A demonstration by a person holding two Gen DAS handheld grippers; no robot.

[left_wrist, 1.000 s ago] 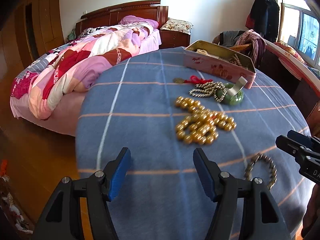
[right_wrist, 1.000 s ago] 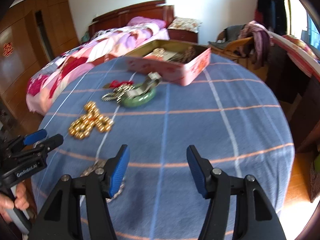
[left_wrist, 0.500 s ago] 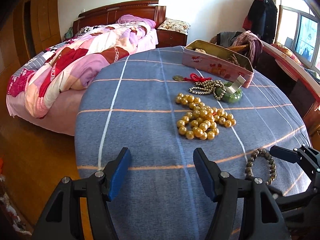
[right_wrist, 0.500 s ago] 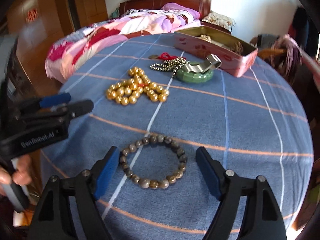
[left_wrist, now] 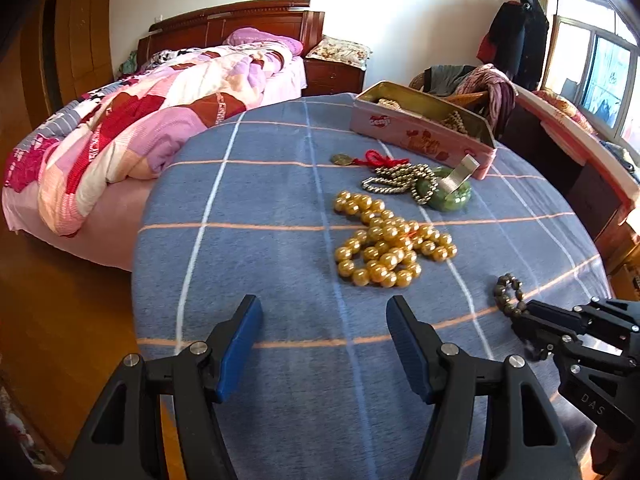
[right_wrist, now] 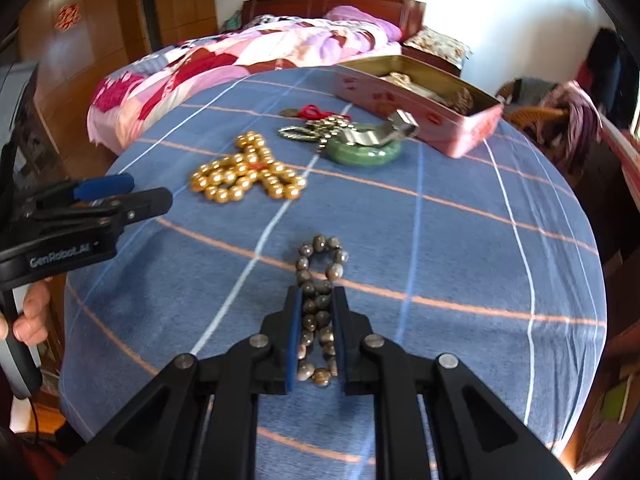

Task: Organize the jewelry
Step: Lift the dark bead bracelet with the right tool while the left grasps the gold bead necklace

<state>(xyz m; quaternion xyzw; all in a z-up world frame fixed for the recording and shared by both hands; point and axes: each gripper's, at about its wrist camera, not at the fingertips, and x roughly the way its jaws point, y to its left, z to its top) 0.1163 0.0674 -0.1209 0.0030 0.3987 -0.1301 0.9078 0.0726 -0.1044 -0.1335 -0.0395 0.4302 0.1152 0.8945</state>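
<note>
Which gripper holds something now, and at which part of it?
The right gripper pinches the brown bead bracelet across its near half, squeezing the loop flat on the tablecloth. The left gripper is open and holds nothing.

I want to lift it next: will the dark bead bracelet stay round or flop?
Probably floppy: the dark bead bracelet is already squeezed narrow between the right gripper pads. Its free end will likely dangle. The smooth round beads might slip.

Bare checked tabletop point(left_wrist: 248, 208) lies wide before the left tool point(left_wrist: 324, 344), while gold beads point(left_wrist: 390, 248), a green bangle point(left_wrist: 448, 198) with chain and the pink tin point(left_wrist: 420, 136) crowd the far side toward the right.
</note>
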